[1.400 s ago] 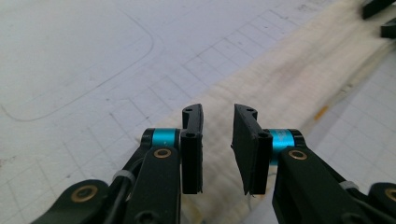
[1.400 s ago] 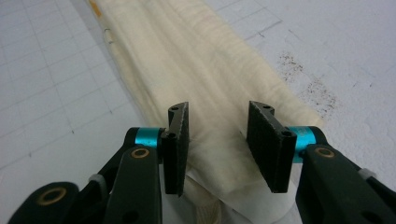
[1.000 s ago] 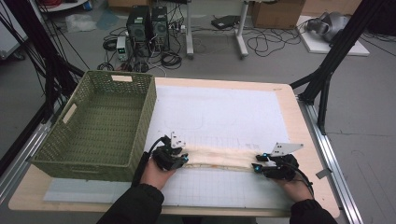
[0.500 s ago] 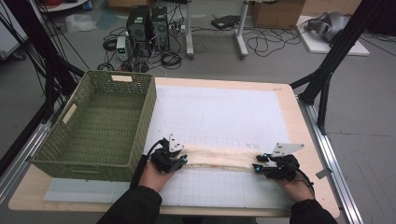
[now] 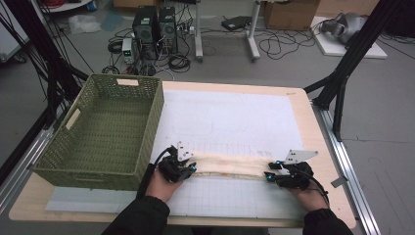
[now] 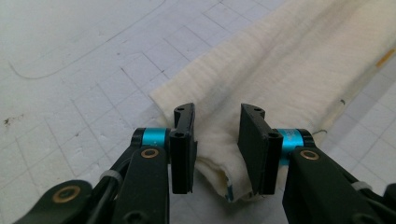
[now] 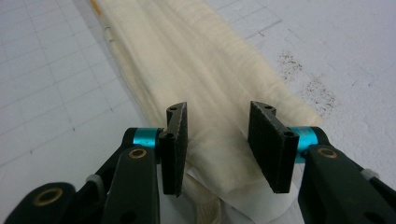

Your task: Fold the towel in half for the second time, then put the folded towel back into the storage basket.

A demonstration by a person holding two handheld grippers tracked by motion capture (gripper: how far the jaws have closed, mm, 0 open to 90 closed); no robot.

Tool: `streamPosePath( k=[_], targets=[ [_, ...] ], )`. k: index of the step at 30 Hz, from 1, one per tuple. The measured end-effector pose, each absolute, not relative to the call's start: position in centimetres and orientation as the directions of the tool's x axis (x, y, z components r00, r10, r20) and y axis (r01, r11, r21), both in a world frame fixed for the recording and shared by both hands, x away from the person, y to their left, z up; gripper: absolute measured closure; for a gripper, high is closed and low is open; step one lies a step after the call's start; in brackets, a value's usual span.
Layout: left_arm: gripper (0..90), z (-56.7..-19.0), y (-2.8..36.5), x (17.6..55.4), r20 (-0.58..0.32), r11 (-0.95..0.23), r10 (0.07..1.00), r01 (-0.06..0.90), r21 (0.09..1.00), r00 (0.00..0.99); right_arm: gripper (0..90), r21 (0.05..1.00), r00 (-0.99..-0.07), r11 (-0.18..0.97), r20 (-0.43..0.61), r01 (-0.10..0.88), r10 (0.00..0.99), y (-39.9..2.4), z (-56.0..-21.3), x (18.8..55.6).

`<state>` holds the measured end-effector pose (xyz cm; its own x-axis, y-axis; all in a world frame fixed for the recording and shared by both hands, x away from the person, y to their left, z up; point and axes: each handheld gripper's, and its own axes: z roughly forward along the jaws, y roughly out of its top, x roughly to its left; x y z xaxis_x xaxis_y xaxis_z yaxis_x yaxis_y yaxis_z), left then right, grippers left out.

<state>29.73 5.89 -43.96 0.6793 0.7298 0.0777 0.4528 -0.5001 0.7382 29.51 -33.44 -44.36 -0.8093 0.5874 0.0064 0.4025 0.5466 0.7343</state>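
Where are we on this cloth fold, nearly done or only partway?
Partway, I'd say. Done: the cream cloth lies folded into a long narrow band across the white mat. In hand: the left gripper and right gripper each straddle one end, jaws apart, fabric between them but no pads pressing. Left: probably further folding; the green basket is empty.
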Motion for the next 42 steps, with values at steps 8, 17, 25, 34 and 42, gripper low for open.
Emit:
streamPosePath(
  k=[8, 17, 25, 34, 42],
  targets=[
    [63.2, -43.9, 5.9, 29.9, 0.055, -0.487, 0.734, 0.467, 0.739, 0.677, 51.6, 0.733, -0.802, 0.538, 0.019, 0.417, 0.596, -33.2, -44.2, 29.6],
    [56.2, -43.4, 6.0, 29.9, 0.028, -0.453, 0.742, 0.472, 0.756, 0.669, 45.7, 0.763, -0.795, 0.506, 0.017, 0.402, 0.607, -33.1, -43.5, 29.5],
    [54.5, -43.0, 6.0, 29.9, 0.026, -0.452, 0.738, 0.466, 0.761, 0.674, 44.7, 0.769, -0.787, 0.494, 0.018, 0.405, 0.617, -33.2, -43.3, 29.5],
    [52.8, -42.5, 6.2, 29.9, 0.016, -0.432, 0.746, 0.465, 0.772, 0.666, 43.6, 0.777, -0.78, 0.481, 0.021, 0.406, 0.625, -33.3, -43.2, 29.5],
    [50.2, -42.3, 6.5, 29.7, 0.0, -0.418, 0.751, 0.475, 0.774, 0.66, 42.3, 0.795, -0.756, 0.442, 0.03, 0.414, 0.654, -33.6, -42.7, 29.5]
  ],
)
